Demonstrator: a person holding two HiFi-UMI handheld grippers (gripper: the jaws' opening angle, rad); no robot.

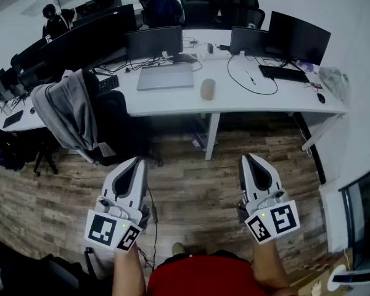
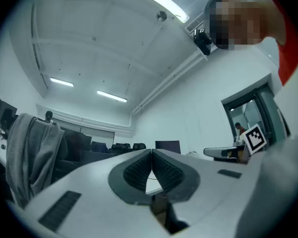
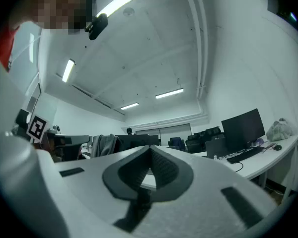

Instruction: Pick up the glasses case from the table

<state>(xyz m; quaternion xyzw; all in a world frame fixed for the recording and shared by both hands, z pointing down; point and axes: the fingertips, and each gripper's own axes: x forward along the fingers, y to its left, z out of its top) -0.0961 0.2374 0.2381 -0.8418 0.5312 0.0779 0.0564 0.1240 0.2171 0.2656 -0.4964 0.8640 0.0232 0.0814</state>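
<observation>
The beige oval glasses case (image 1: 208,89) lies on the white desk (image 1: 246,97), near its front edge, in the head view. My left gripper (image 1: 137,163) and right gripper (image 1: 248,159) are held side by side over the wooden floor, well short of the desk. Both are shut with nothing between the pads, and their tips meet in the left gripper view (image 2: 152,151) and the right gripper view (image 3: 150,148). Both point slightly upward, toward the ceiling and far desks. The case does not show in either gripper view.
On the desk stand two dark monitors (image 1: 295,37), a closed grey laptop (image 1: 165,77), a keyboard (image 1: 283,73) and loose cables. An office chair draped with a grey jacket (image 1: 68,110) stands left of the desk's leg (image 1: 213,134). More desks and chairs fill the back.
</observation>
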